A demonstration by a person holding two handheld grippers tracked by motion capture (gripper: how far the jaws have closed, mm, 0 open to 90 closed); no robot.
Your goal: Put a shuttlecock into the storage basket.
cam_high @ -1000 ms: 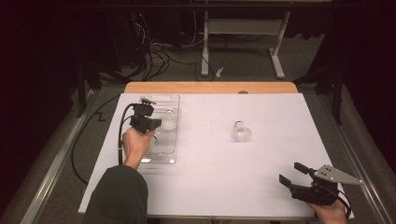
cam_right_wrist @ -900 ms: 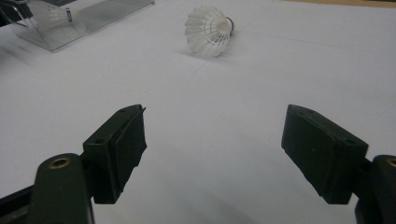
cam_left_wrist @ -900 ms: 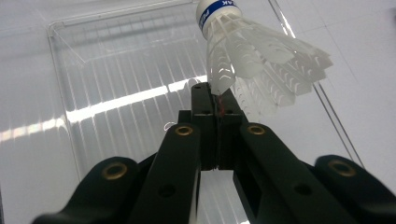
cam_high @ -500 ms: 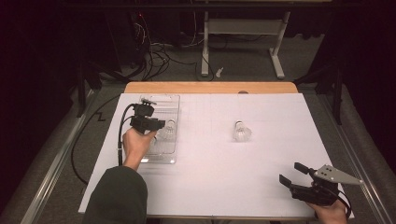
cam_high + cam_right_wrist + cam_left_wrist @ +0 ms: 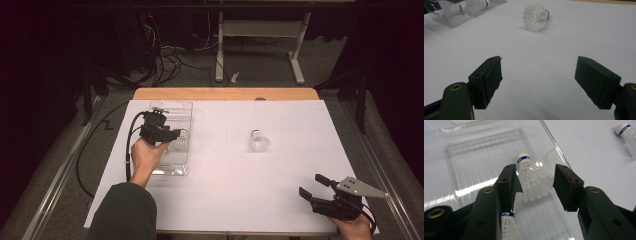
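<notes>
My left gripper (image 5: 172,135) hovers over a clear plastic tray (image 5: 175,167) at the table's left. Its jaws have just been opening. In the left gripper view a white shuttlecock (image 5: 529,167) with a blue band lies in the tray (image 5: 474,157) between the parted pads of the left gripper (image 5: 536,172), which do not press on it. A second shuttlecock (image 5: 507,225) lies lower, partly hidden behind the left jaw. Another shuttlecock (image 5: 258,141) lies on the white table top, mid right. My right gripper (image 5: 314,185) rests open near the front right corner, far from that shuttlecock (image 5: 535,16).
White sheet (image 5: 235,200) covers the table; a wooden edge (image 5: 225,93) shows at the back. The left gripper's cable (image 5: 129,145) loops off the table's left side. Metal frame legs and wires stand on the floor beyond.
The left gripper stays over the tray and its jaws look slightly wider apart. The right gripper has not moved.
</notes>
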